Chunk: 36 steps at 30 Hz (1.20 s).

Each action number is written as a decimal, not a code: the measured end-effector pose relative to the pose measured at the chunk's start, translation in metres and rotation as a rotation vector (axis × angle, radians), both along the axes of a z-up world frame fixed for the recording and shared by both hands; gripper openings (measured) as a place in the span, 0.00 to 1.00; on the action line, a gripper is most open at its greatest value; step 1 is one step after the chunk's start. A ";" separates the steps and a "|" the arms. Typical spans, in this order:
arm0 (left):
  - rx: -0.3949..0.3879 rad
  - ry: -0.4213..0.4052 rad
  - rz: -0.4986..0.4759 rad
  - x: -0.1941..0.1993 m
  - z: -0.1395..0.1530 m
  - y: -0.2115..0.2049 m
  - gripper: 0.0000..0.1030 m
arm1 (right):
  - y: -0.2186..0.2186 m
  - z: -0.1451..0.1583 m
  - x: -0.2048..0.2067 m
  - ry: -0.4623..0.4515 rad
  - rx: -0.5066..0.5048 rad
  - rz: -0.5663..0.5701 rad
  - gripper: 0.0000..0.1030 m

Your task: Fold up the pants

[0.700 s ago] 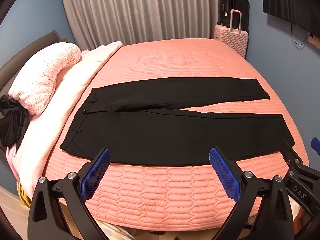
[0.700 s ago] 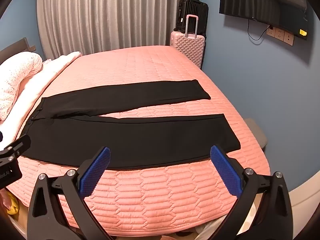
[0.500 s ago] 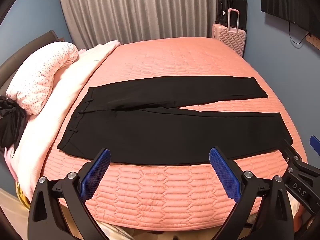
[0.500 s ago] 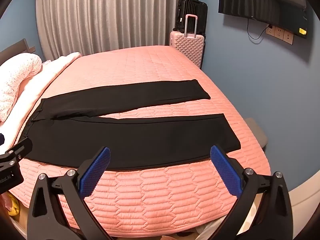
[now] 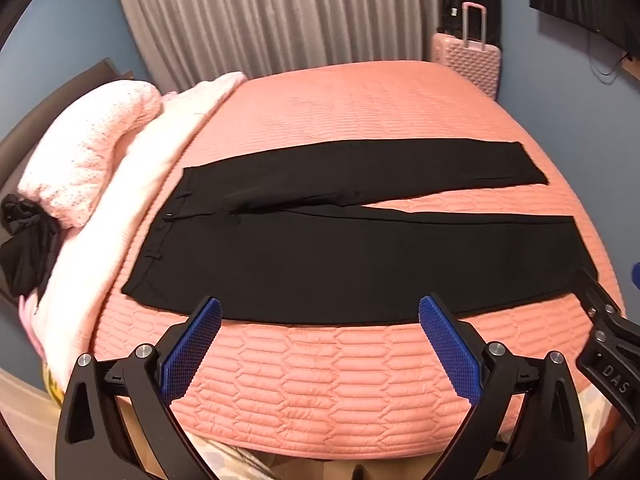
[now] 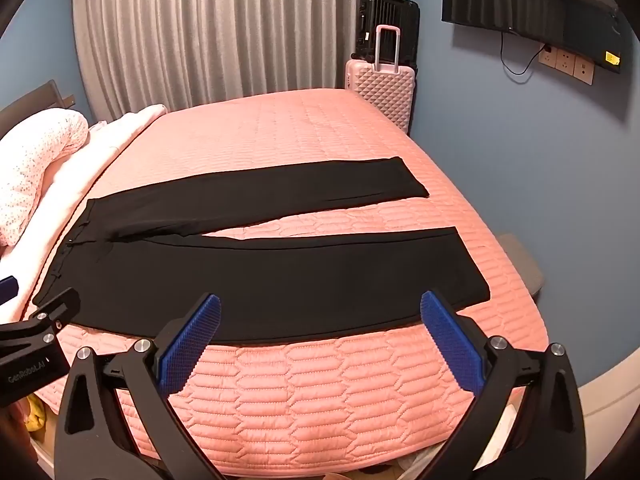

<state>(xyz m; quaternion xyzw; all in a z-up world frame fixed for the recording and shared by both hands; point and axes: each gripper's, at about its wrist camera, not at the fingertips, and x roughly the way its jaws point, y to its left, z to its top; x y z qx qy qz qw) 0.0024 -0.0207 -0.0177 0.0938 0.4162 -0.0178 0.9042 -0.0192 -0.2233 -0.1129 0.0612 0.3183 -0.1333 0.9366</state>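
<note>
While nothing is folded yet, setup looks ready: bed with the coral quilted cover carries the pants laid flat along its near edge, full length, waistband toward the pillow end on the left, hems toward the right edge. Legs are splayed in a narrow V with a strip of quilt showing between them; far leg angles off toward the middle of the bed. Near leg's outer seam runs just inside the near edge.

Progress, my read: zero folds done. Left to do: bring one leg over the other, then fold lengthwise into halves or thirds.

Pale pink duvet and speckled pillow are bunched at the left edge, clear of the pants. Pink suitcase stands past the far right corner, black one behind it.

Left tongs spread wide, nothing between them, hovering over the near edge short of the fabric. Right tongs same: spread wide, empty, not touching cloth.

Hard to see: black fabric swallows detail, so button, fly and any creases are barely readable. Left view is motion-blurred. Dark bundle at the far left is unidentifiable. Fronts of both tongs bodies cut off the bed's near side and the floor.
</note>
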 end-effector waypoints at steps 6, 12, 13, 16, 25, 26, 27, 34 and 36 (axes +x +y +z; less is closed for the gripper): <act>0.000 0.006 0.012 0.004 0.003 0.004 0.95 | 0.001 0.004 0.001 -0.002 0.001 -0.003 0.96; -0.060 -0.020 -0.005 0.002 0.008 0.012 0.95 | 0.005 0.005 0.001 -0.005 -0.001 0.005 0.96; -0.065 -0.026 -0.008 0.002 0.009 0.014 0.95 | 0.005 0.005 0.001 -0.005 -0.002 0.006 0.96; -0.070 -0.046 0.013 0.001 0.011 0.019 0.95 | 0.006 0.006 0.001 -0.008 0.001 0.007 0.96; -0.071 -0.080 -0.006 -0.003 0.012 0.023 0.95 | 0.010 0.006 0.001 -0.013 -0.001 0.022 0.96; -0.068 -0.076 0.001 -0.003 0.012 0.022 0.95 | 0.010 0.007 0.001 -0.013 -0.002 0.023 0.96; -0.068 -0.071 0.005 -0.002 0.012 0.023 0.95 | 0.011 0.007 0.001 -0.014 -0.003 0.024 0.96; -0.073 0.047 0.031 0.011 0.002 0.031 0.95 | 0.011 0.009 0.001 -0.014 0.003 0.023 0.96; -0.059 0.027 0.025 0.008 0.004 0.031 0.95 | 0.011 0.009 0.001 -0.015 0.002 0.025 0.96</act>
